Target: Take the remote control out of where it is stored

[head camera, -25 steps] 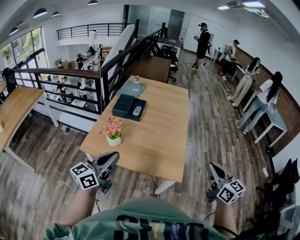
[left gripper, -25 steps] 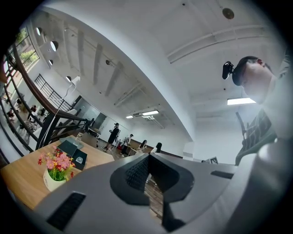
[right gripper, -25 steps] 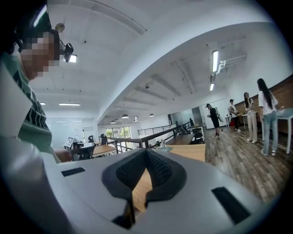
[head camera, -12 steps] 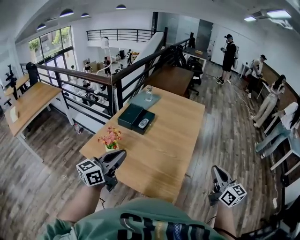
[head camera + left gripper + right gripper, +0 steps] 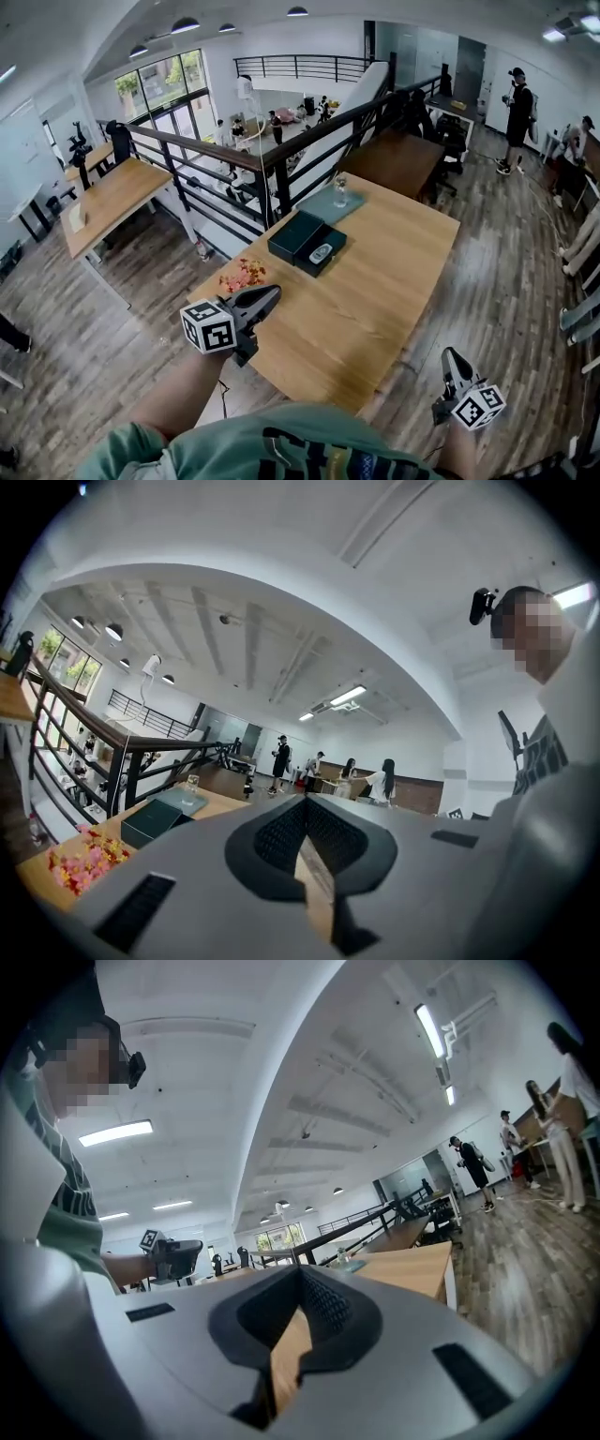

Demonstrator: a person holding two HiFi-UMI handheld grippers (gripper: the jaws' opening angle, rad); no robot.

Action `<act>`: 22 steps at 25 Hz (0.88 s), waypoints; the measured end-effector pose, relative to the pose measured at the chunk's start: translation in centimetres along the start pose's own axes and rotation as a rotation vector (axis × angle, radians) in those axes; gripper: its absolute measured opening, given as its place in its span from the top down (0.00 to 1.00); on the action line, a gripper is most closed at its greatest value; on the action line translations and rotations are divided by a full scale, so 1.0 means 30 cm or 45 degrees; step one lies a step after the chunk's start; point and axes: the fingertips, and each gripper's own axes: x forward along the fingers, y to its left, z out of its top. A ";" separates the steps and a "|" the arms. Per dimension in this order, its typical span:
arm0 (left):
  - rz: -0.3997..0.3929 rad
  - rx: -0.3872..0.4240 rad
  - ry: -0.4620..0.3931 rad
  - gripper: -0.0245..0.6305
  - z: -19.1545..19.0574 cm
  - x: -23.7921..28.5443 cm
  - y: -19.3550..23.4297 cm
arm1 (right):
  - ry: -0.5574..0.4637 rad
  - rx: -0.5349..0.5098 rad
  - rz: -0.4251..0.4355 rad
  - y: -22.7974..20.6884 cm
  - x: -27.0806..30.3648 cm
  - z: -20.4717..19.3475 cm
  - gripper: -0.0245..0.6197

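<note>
Head view: my left tongs (image 5: 270, 296) hover over the near left corner of the wooden surface (image 5: 394, 272), just beside pink flowers (image 5: 244, 275). Their jaws are pressed together on nothing. My right tongs (image 5: 451, 355) hang off the surface's near right edge, likewise closed and empty. The grey remote control (image 5: 321, 253) lies in an open black box (image 5: 292, 236) farther across the surface, well apart from both tongs.
</note>
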 end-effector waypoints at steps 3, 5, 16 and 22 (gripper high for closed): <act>0.017 0.002 0.028 0.96 0.011 0.053 0.054 | 0.014 0.028 -0.001 -0.025 0.050 -0.041 0.96; 0.005 -0.001 0.038 0.96 0.012 0.086 0.107 | 0.032 0.032 -0.013 -0.026 0.095 -0.069 0.96; -0.193 0.059 0.151 0.96 -0.029 0.289 0.565 | 0.076 0.001 -0.257 0.073 0.492 -0.100 0.96; -0.137 0.062 0.306 0.96 -0.060 0.409 0.723 | 0.186 -0.012 -0.290 0.145 0.559 -0.110 0.96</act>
